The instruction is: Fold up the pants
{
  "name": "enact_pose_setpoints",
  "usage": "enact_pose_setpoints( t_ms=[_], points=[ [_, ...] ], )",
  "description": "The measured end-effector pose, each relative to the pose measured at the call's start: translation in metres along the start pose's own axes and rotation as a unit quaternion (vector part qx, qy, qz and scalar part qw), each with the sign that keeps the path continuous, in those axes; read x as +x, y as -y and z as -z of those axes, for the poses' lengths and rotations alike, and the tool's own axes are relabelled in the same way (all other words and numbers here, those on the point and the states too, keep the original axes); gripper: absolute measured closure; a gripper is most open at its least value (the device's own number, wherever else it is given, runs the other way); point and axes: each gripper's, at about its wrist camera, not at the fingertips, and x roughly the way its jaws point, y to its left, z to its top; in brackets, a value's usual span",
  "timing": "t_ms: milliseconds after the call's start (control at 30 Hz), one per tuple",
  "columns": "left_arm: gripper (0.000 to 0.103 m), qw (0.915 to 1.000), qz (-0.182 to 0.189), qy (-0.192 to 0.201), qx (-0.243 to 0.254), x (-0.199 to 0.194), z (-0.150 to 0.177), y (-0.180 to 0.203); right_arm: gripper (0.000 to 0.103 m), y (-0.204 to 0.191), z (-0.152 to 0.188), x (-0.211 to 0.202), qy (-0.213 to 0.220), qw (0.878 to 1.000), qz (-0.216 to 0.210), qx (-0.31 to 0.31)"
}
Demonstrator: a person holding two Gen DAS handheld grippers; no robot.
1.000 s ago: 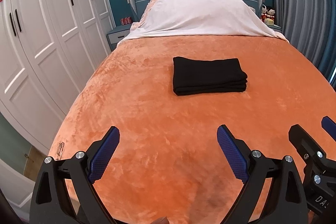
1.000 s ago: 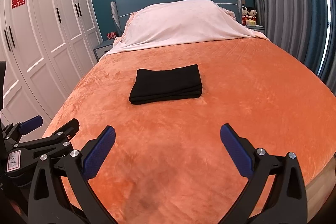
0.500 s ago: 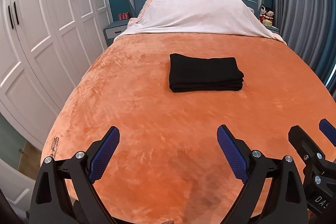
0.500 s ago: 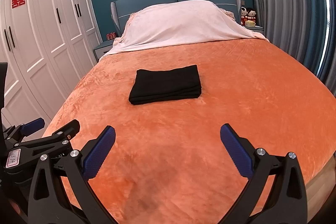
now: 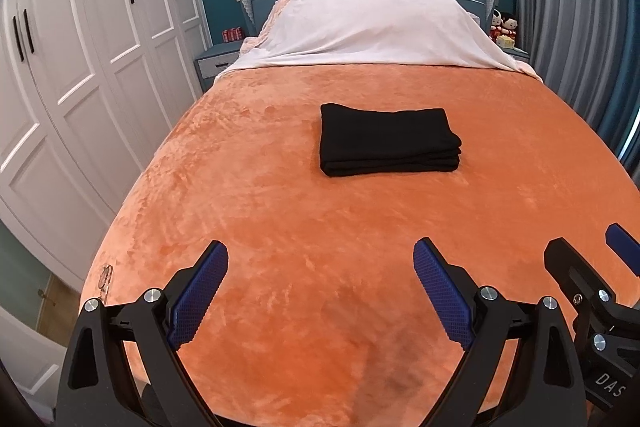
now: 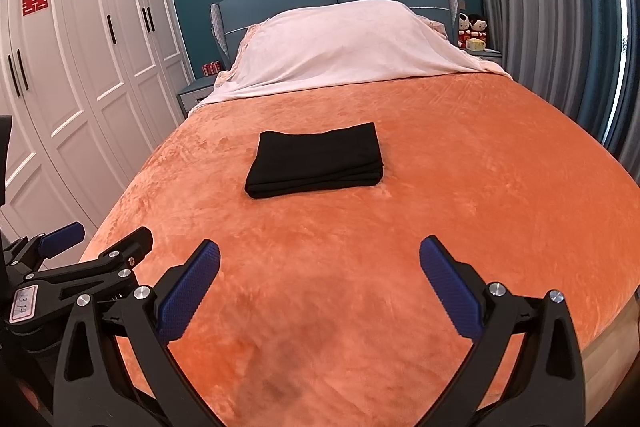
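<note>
Black pants (image 5: 386,141) folded rect stack, plush orange blanket (image 5: 320,227).

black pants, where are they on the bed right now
The folded black pants lie flat near the middle of the orange blanket, short of the pale pink cover at the headboard end. Both views show them ahead of the open jaws, untouched.

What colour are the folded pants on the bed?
Plain black, no pattern; the folded pants show best in the left wrist view, on the orange blanket.
</note>
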Motion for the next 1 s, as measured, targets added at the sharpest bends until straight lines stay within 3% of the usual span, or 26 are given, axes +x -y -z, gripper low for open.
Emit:
enact_pose_setpoints(
  t_ms=[367, 700, 867, 933, 1000],
  points=[
    [0.011, 0.9999, 0.0, -0.007, 0.013, 0.005, 0.002, 0.001, 0.005, -0.002, 0.005, -0.003, -0.005, 1.0, 0.001, 0.003],
    [0.011, 0.9997, -0.011, 0.019, 0.009, 0.002, 0.004, 0.001, 0.005, 0.003, 0.008, 0.0, -0.013, 1.0, 0.002, 0.004],
    [0.011, 0.9999, -0.005, -0.011, 0.003, 0.01, 0.004, -0.004, 0.005, 0.007, 0.008, 0.002, -0.017, 1.0, 0.003, 0.005],
    [0.011, 0.9997, 0.015, -0.019, 0.001, 0.013, 0.004, -0.007, 0.005, 0.009, 0.008, 0.001, -0.017, 1.0, 0.004, 0.008],
    [0.011, 0.9998, 0.008, -0.018, -0.004, 0.013, 0.004, -0.009, 0.005, 0.01, 0.009, 0.002, -0.018, 1.0, 0.005, 0.008]
  ],
)
